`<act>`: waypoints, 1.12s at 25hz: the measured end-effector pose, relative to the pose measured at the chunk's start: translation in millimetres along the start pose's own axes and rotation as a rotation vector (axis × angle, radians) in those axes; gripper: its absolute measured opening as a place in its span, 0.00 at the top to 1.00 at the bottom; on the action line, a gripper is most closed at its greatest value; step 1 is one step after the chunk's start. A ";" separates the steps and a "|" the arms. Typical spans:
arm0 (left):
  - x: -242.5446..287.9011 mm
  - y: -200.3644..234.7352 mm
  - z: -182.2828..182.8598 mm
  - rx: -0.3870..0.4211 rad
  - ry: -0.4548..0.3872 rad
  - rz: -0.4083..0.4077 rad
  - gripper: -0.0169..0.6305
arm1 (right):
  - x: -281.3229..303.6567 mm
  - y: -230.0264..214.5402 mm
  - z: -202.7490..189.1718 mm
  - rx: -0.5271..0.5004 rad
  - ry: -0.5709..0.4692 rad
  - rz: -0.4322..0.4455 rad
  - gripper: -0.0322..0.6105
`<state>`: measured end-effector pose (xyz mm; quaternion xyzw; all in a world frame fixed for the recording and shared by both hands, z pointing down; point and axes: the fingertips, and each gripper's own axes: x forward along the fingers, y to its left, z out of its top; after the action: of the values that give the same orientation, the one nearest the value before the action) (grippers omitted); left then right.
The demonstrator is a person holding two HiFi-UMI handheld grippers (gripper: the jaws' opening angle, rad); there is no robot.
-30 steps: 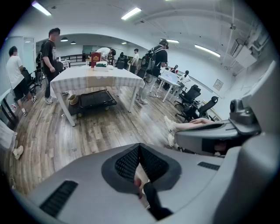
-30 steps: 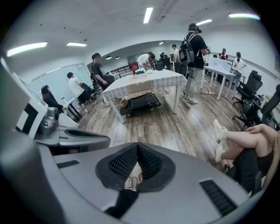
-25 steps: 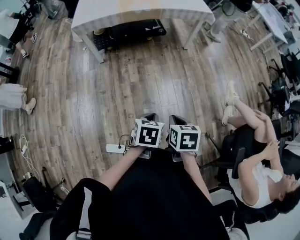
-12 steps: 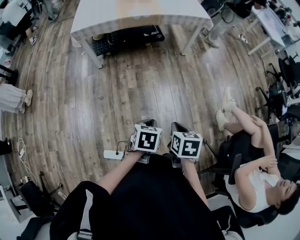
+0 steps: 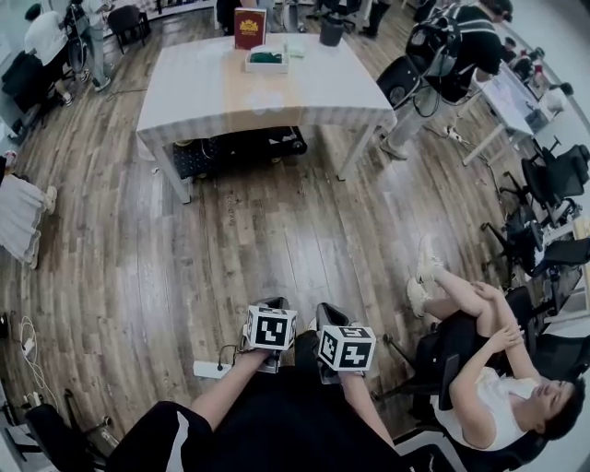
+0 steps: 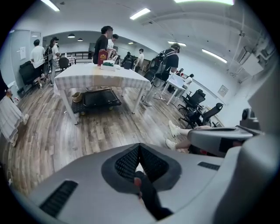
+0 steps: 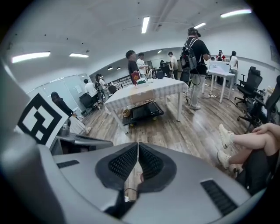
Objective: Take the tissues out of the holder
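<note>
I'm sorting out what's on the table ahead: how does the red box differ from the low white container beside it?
The red box stands upright; the white container sits low. The red box is at the far edge of the table; the white container is nearer the person. The white container holds something green; the red box shows only its front. Both rest on that white-clothed table.

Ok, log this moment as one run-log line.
stage: not begun | left gripper: shut, empty | right gripper: shut, empty | table: ahead across floor, items on it unclear
</note>
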<state>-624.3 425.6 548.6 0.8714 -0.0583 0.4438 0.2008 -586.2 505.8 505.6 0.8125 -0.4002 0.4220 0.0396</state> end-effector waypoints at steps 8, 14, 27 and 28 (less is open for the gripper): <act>12.9 6.4 45.7 -0.011 -0.036 0.012 0.97 | 42.5 5.3 35.4 -0.062 0.033 0.068 0.93; 31.8 61.8 104.5 -0.090 -0.049 0.093 0.97 | 110.7 32.3 105.1 -0.167 0.055 0.161 0.93; 96.6 117.1 270.5 -0.193 -0.070 0.206 0.97 | 218.2 2.7 258.3 -0.245 0.080 0.293 0.93; 101.1 120.3 280.3 -0.192 -0.072 0.215 0.97 | 224.1 -0.1 267.4 -0.240 0.077 0.299 0.93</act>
<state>-387.2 211.0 517.7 0.8523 -0.2007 0.4234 0.2323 -338.7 260.1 495.1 0.7166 -0.5622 0.4034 0.0883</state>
